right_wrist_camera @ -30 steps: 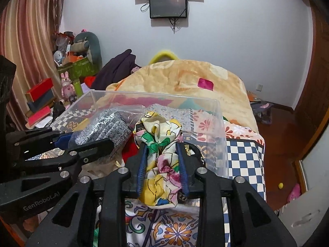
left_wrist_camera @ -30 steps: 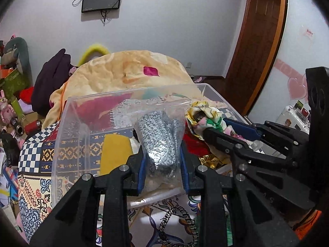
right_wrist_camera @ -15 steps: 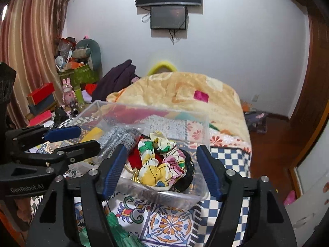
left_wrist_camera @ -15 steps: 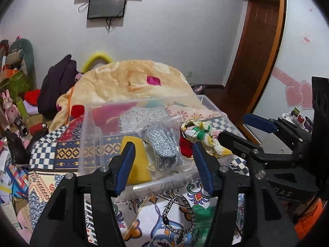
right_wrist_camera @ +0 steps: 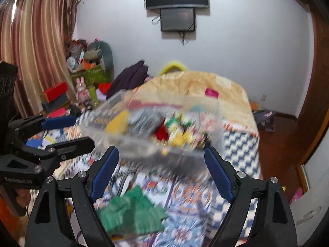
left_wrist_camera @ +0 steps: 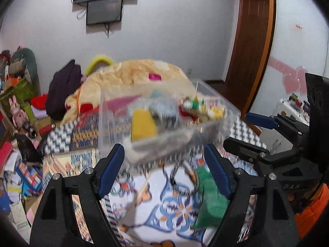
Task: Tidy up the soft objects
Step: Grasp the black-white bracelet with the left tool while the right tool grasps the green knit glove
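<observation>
With both jaws spread and empty, I see the green cloth [right_wrist_camera: 131, 212] lying just below my right gripper [right_wrist_camera: 161, 173], nearer than my left gripper [left_wrist_camera: 164, 170]

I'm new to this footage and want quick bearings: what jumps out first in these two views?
A clear plastic bin sits mid-frame on the patterned bedspread, stuffed with bright soft things, a yellow piece plainest. Nearer lies a green cloth. Both the left gripper and right gripper are wide open and empty.
</observation>
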Motion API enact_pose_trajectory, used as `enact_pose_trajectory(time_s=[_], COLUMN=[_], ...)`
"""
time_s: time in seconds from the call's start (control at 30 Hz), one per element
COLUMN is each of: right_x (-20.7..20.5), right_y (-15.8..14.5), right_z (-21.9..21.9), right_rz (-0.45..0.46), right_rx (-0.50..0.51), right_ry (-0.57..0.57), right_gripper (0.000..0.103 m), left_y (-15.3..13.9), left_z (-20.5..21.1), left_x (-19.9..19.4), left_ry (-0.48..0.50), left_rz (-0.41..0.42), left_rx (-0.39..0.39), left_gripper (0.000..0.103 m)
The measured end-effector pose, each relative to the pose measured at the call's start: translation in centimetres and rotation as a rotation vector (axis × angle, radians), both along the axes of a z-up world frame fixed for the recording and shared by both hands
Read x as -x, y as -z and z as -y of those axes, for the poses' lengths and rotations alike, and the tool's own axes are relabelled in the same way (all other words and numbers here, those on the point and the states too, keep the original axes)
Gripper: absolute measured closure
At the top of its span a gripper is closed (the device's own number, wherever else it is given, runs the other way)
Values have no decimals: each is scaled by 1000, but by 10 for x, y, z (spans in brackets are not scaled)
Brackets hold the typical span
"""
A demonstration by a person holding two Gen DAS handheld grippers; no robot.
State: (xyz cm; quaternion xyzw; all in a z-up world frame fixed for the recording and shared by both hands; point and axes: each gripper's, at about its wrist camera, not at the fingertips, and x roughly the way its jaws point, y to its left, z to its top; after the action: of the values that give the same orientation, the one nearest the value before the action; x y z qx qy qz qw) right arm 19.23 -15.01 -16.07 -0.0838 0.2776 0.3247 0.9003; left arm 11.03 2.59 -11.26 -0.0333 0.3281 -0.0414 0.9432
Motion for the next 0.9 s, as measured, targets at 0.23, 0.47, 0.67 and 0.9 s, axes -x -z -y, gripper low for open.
enact_pose_trajectory(time_s=[0.23,0.47,0.67,0.9], right_x=[8,11,8,14], right_y=[42,64,62,59], right_z=[-9,-9,10,29], right_rz=[-120,-158,-155,-136], right_rx=[65,104,91,79], right_ry=[-53,-62,-48,-3], right_gripper=[19,21,50,71], left_y=[46,45,52,68], left_z=[-1,6,21,34], left_x=[-3,-4,-23,-34], left_ry=[-6,14,34,41], left_rz=[-148,-141,-160,-200], left_rx=[60,94,94,57], left_gripper=[23,23,23,25])
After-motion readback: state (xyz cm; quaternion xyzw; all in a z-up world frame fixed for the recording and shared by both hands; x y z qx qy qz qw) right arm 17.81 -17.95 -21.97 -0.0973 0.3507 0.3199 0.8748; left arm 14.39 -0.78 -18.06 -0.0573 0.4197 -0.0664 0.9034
